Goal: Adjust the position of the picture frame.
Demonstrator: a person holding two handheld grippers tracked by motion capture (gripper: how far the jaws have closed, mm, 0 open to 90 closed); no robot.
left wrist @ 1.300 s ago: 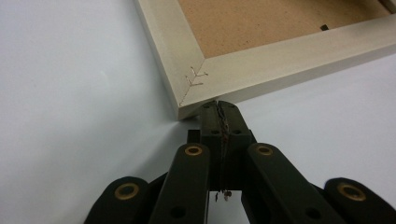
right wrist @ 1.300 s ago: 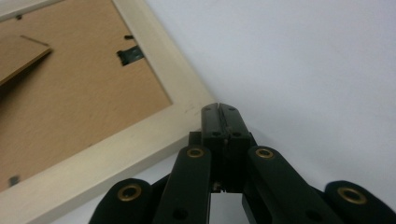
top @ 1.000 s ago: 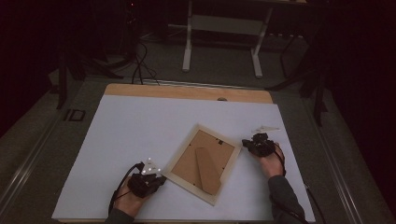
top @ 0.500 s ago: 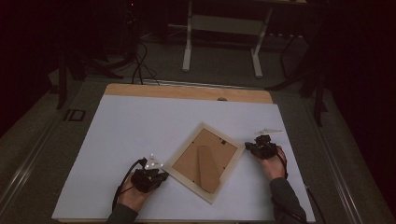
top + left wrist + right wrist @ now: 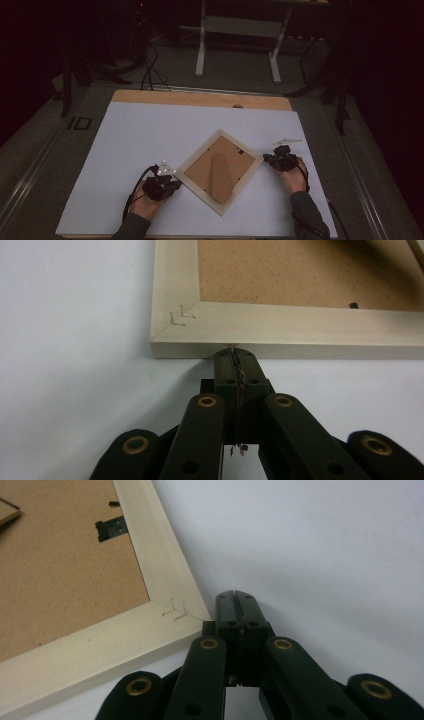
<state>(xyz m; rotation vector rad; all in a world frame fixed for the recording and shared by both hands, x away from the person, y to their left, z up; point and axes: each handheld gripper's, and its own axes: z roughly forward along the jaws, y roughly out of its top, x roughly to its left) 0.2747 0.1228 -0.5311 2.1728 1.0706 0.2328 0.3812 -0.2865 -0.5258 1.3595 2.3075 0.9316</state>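
A pale wooden picture frame [image 5: 200, 156] lies face down on the white table top, turned like a diamond, with its brown backboard and folded stand up. My left gripper [image 5: 172, 184] is shut, and its tips [image 5: 235, 352] touch the outer side of the frame [image 5: 300, 325] close to the near-left corner. My right gripper [image 5: 266, 159] is shut too. Its tips [image 5: 236, 596] sit on the table just beside the frame's [image 5: 165, 570] right corner, with nothing between the jaws. A small black clip [image 5: 110, 528] holds the backboard there.
The white sheet [image 5: 150, 135] covers the table, with a bare wooden strip [image 5: 200, 98] along its far edge. Beyond it a white table stand [image 5: 240, 30] and dark cables [image 5: 150, 65] are on the floor. A small clear plate [image 5: 287, 142] rides on the right gripper.
The frame has turned slightly clockwise. My left gripper has crept a little forward along with it, and the right gripper has barely shifted.
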